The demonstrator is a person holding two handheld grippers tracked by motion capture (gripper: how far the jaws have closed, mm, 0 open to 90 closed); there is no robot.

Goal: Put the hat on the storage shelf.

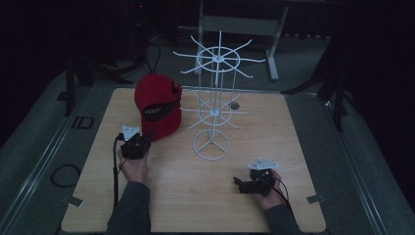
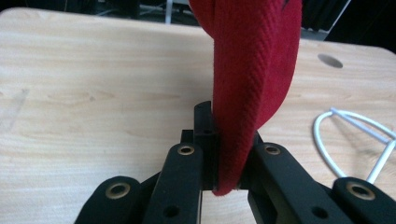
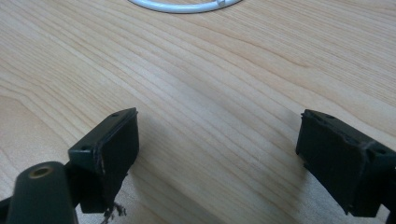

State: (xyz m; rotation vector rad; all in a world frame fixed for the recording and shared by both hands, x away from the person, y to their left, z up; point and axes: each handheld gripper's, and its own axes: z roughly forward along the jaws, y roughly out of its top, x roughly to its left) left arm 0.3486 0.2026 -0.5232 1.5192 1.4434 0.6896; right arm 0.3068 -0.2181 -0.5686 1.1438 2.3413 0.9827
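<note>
The left gripper (image 2: pixel 219 154) has its jaws clamped on the soft, light red cloth cap's (image 1: pixel 157 105) stiffer brim edge, a sound hold, while the right gripper (image 3: pixel 219 158) rests with jaws apart.

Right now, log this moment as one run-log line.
left gripper: shut on red cap brim | right gripper: open, empty, low over table | white wire rack: upright, untouched
</note>
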